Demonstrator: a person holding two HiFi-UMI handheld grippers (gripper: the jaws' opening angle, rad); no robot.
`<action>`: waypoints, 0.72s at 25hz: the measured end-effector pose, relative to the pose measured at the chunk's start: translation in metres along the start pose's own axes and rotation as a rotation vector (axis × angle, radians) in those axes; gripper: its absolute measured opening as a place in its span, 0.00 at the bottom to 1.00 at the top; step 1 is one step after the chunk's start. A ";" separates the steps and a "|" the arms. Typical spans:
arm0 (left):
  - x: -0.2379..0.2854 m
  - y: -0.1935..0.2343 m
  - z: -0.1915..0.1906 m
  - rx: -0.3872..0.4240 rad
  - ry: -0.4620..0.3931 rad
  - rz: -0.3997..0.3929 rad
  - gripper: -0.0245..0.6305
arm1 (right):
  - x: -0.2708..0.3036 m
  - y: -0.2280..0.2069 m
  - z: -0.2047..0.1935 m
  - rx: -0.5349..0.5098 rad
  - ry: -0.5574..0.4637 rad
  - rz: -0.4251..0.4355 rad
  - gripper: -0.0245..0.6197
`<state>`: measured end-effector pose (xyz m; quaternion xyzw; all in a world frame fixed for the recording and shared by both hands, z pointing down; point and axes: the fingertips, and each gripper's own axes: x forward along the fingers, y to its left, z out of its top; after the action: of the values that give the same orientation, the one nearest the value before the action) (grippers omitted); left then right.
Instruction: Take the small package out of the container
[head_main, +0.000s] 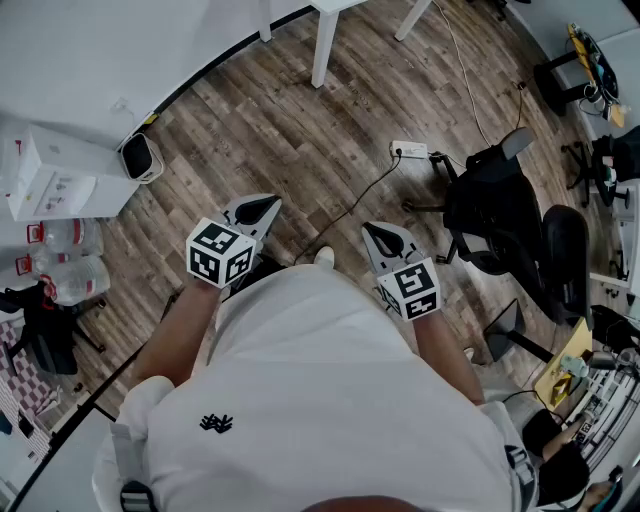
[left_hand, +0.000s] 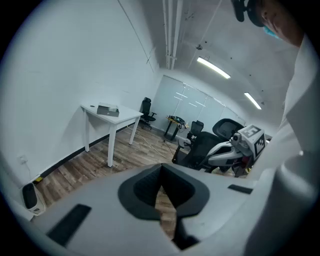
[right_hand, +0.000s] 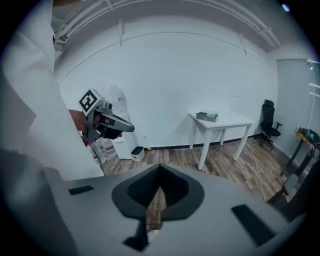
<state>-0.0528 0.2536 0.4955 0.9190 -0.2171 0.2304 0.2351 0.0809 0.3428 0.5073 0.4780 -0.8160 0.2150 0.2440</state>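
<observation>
I held the grey plastic left gripper (head_main: 263, 207) and right gripper (head_main: 379, 234) facing the white four-legged table (right_hand: 223, 120), jaws together on both, nothing between them.

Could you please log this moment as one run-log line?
left gripper: shut, empty | right gripper: shut, empty | wood floor below both | white table across room
</observation>
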 end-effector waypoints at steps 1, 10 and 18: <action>0.005 -0.003 0.004 0.000 -0.001 0.012 0.05 | -0.002 -0.009 -0.002 -0.002 -0.001 0.003 0.05; 0.032 -0.010 0.024 0.008 0.030 0.071 0.05 | 0.002 -0.070 -0.008 0.023 -0.015 0.014 0.05; 0.062 0.051 0.057 0.018 0.008 0.034 0.05 | 0.050 -0.104 0.024 0.081 -0.009 -0.026 0.05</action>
<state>-0.0103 0.1649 0.5007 0.9163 -0.2297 0.2402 0.2236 0.1473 0.2478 0.5310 0.4990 -0.8014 0.2426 0.2236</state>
